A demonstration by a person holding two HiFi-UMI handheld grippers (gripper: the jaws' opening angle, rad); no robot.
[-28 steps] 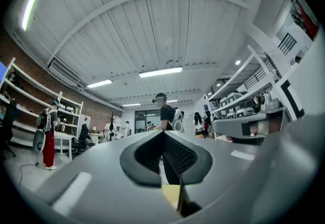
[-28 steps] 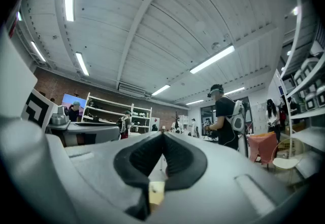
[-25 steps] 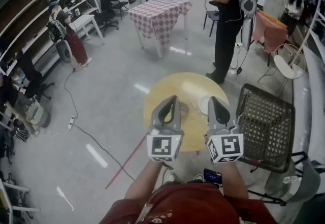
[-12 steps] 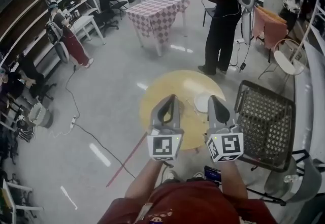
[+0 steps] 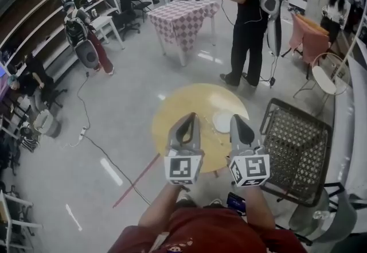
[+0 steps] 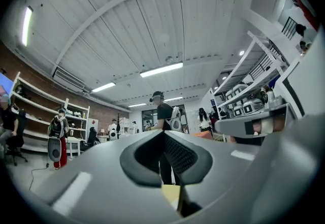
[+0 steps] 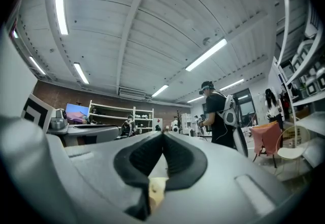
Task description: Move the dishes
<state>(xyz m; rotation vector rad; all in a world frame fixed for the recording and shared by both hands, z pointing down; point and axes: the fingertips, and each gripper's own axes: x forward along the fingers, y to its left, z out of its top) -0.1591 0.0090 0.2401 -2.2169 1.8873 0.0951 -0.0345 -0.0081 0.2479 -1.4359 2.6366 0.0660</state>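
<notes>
A white plate (image 5: 222, 121) lies on the right part of a round yellow table (image 5: 189, 105) in the head view. My left gripper (image 5: 191, 116) is held over the table's near middle, shut and empty. My right gripper (image 5: 235, 118) hangs just right of the plate's near edge, also shut with nothing in it. In the left gripper view the jaws (image 6: 163, 134) meet in a closed line, pointing slightly upward at the room. The right gripper (image 7: 163, 136) looks the same, with a sliver of yellow table (image 7: 156, 190) below the pads.
A dark wicker chair (image 5: 295, 151) stands close to the table's right. A person in black (image 5: 249, 16) stands beyond the table, near a checked table (image 5: 183, 16). A red strip (image 5: 135, 183) and a cable (image 5: 86, 131) lie on the floor at left.
Both grippers have advanced together toward the table, staying shut. The plate now lies between their tips. The person in black has stepped further back and left.
</notes>
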